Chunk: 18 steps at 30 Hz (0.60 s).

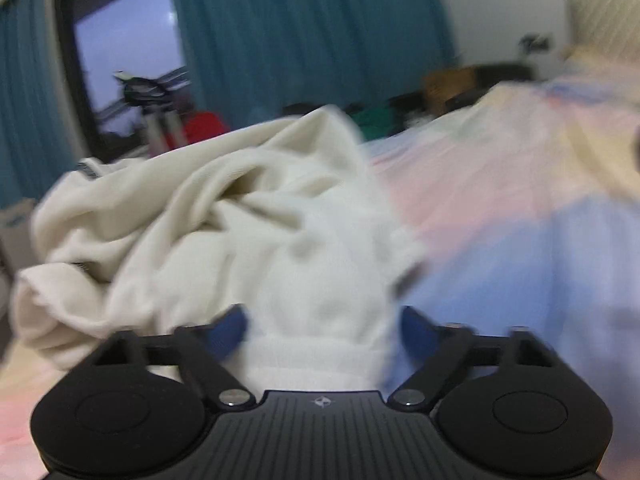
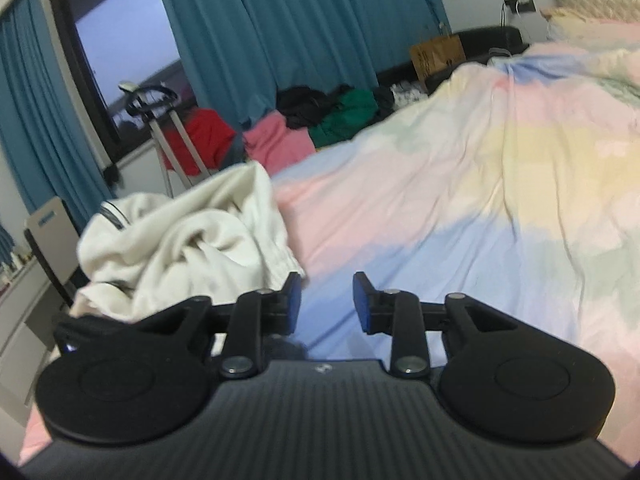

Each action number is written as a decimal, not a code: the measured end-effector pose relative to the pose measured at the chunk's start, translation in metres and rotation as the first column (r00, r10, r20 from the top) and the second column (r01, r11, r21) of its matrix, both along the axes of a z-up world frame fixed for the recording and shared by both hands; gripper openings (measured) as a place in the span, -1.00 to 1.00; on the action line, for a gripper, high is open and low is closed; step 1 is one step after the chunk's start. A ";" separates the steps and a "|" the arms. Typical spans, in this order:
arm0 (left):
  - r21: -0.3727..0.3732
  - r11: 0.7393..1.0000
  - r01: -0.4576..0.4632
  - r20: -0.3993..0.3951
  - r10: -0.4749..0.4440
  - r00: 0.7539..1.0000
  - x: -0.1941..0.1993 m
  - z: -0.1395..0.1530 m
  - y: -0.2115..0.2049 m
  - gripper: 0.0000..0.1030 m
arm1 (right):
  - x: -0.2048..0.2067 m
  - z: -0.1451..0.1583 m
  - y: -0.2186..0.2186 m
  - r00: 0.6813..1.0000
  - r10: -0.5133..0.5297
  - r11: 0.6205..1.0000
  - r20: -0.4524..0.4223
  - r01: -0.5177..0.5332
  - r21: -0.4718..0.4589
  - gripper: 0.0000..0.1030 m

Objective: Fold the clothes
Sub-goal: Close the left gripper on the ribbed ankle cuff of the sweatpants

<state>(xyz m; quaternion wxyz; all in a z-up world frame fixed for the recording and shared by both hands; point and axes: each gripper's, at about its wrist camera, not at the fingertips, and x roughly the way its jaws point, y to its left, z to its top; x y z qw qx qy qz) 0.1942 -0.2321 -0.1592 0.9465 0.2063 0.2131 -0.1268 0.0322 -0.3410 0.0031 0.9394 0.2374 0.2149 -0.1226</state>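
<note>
A crumpled cream-white garment (image 1: pixel 192 232) lies bunched on the pastel bedspread (image 1: pixel 520 208). In the left wrist view, part of it fills the space between the blue-padded fingers (image 1: pixel 228 330) of my left gripper (image 1: pixel 320 328), whose jaws stand wide apart around the cloth. The view is blurred. In the right wrist view, the same garment (image 2: pixel 188 244) lies left of my right gripper (image 2: pixel 326 300), which is open and empty above the bedspread (image 2: pixel 480 200). Its left finger (image 2: pixel 294 300) sits close to the garment's edge.
A pile of red, pink, black and green clothes (image 2: pixel 288 128) lies beyond the bed below teal curtains (image 2: pixel 280 20). A metal stand (image 2: pixel 168 136) is by the dark window. A brown paper bag (image 2: pixel 438 56) and pillows (image 2: pixel 592 20) lie at the far right.
</note>
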 end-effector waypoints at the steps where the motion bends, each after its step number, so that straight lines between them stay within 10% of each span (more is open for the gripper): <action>1: 0.004 1.000 0.001 -0.007 -0.001 1.000 0.004 -0.001 0.001 0.34 | 0.004 -0.003 -0.001 1.000 0.000 1.000 -0.009 0.000 -0.001 -0.34; 5: 0.001 1.000 0.014 -0.031 -0.014 0.999 0.014 0.000 0.010 0.01 | 0.021 -0.013 -0.003 1.000 0.001 1.000 -0.024 -0.001 0.015 -0.34; 10: -0.228 0.973 -0.017 -0.060 0.003 0.998 0.015 0.040 0.062 -0.45 | 0.027 -0.015 0.001 0.998 0.065 0.996 0.010 -0.065 0.068 -0.34; 18: -0.616 0.782 -0.098 -0.109 0.038 0.993 0.004 0.134 0.175 -0.58 | 0.020 -0.007 0.011 0.975 0.200 0.962 0.096 -0.214 0.169 -0.34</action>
